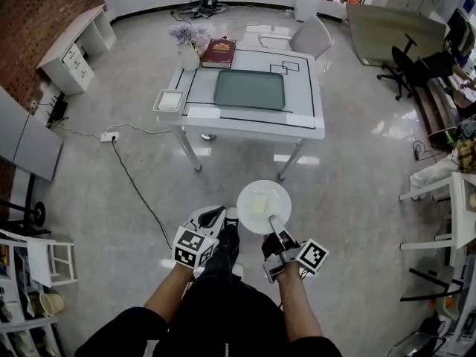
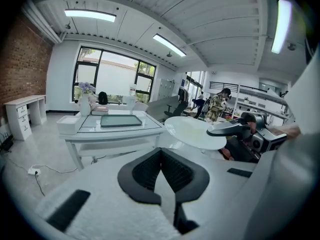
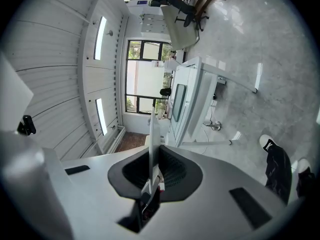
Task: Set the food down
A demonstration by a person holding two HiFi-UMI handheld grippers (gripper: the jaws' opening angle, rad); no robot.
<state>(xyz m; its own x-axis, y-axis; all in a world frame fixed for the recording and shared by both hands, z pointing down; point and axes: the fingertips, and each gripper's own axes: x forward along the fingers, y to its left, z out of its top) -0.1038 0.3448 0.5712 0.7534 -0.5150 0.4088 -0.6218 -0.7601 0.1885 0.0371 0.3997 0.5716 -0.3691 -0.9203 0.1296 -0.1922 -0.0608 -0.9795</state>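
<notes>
A round white plate (image 1: 264,207) carries a pale yellow block of food (image 1: 258,202) and hangs in the air in front of the person's legs, short of the table. My right gripper (image 1: 277,227) is shut on the plate's near rim. In the right gripper view the plate (image 3: 154,134) shows edge-on between the pads. My left gripper (image 1: 216,218) is beside the plate on its left, shut with nothing in it. The left gripper view has the plate (image 2: 192,131) at right, with the right gripper (image 2: 235,129) clamped on it.
A white glass-topped table (image 1: 309,121) stands ahead, bearing a green tray (image 1: 250,89), a small white dish (image 1: 169,100), a red book (image 1: 219,53) and a vase of flowers (image 1: 190,47). A white chair (image 1: 312,36) stands behind it. A cable (image 1: 130,177) crosses the floor at left.
</notes>
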